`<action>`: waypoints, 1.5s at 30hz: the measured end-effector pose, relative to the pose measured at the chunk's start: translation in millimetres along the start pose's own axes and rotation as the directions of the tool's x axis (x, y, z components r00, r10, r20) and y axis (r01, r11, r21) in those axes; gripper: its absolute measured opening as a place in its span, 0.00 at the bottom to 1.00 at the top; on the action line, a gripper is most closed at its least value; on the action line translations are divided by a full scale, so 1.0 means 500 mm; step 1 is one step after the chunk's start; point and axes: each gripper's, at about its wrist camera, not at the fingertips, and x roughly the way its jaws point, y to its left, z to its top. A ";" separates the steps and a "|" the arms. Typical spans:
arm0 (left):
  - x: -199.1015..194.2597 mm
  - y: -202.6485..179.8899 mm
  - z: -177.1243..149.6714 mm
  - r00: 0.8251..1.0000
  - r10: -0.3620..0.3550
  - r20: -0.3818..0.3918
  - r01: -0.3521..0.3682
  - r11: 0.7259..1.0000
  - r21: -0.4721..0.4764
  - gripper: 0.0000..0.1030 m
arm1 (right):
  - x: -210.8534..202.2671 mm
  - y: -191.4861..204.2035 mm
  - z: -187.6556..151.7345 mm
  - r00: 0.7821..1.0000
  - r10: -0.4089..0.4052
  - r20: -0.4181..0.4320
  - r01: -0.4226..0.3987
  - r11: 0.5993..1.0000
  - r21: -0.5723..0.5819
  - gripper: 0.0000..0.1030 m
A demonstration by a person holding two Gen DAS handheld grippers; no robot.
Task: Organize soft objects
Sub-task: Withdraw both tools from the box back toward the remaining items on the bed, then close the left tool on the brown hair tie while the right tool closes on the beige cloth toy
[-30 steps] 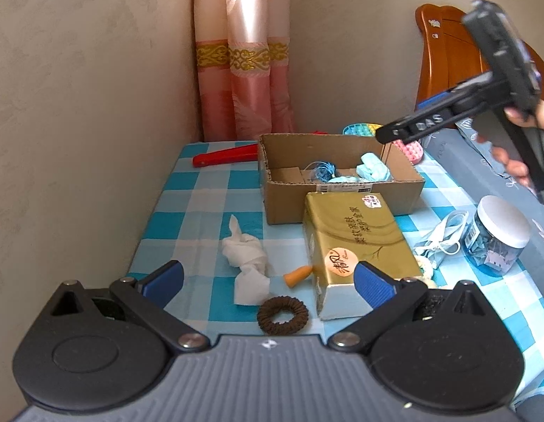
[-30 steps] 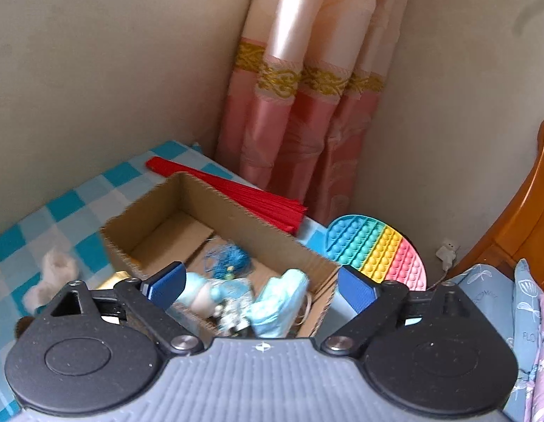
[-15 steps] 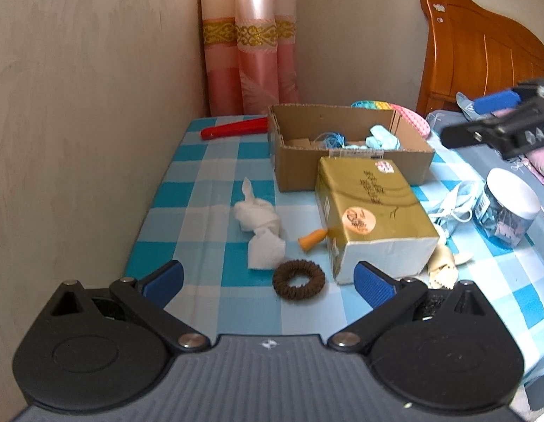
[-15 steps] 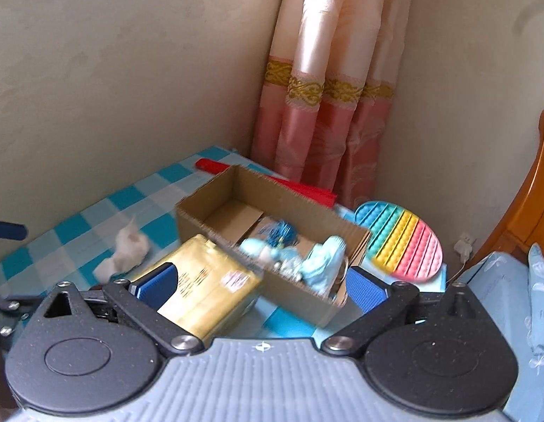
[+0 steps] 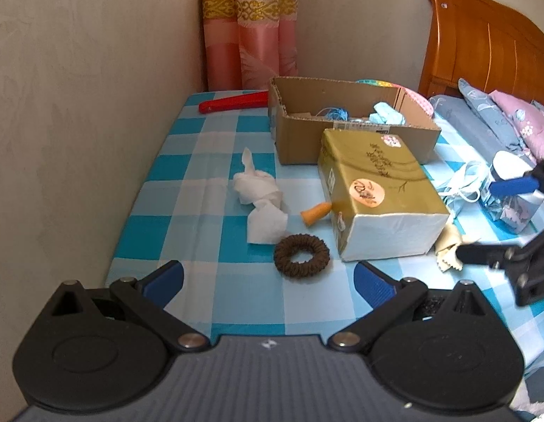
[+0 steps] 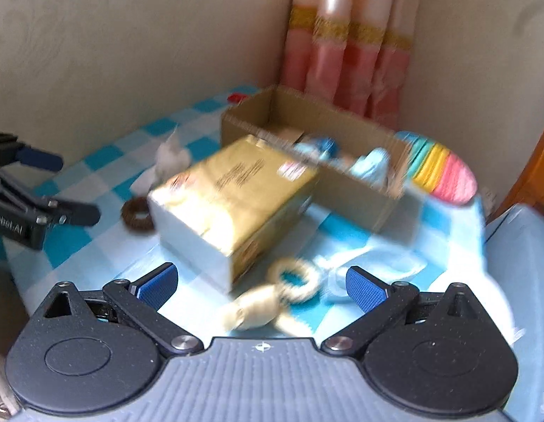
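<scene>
A brown hair scrunchie (image 5: 301,255) lies on the checked tablecloth just ahead of my open, empty left gripper (image 5: 268,279). A crumpled white tissue (image 5: 259,198) and a small orange piece (image 5: 315,212) lie beyond it. An open cardboard box (image 5: 345,130) holds blue soft items. A gold tissue pack (image 5: 377,190) lies in front of the box. My right gripper (image 6: 261,283) is open and empty, low over a cream scrunchie and cloth (image 6: 272,300). It shows at the right edge of the left wrist view (image 5: 511,218).
A red folded fan (image 5: 233,102) lies at the back by the curtain. A rainbow pop mat (image 6: 444,172) sits behind the box. A white-lidded jar (image 5: 511,190) and white cords (image 5: 461,186) lie right. The wall runs along the left; a bed and headboard stand right.
My right gripper has pulled back from over the box and dropped low toward the table's near right. My left gripper has backed away slightly. Both stay open.
</scene>
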 end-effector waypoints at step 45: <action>0.131 0.011 0.000 0.995 0.011 -0.103 -0.016 0.999 -0.042 0.99 | 0.054 0.011 -0.083 0.995 0.073 -0.066 -0.071 0.997 0.028 1.00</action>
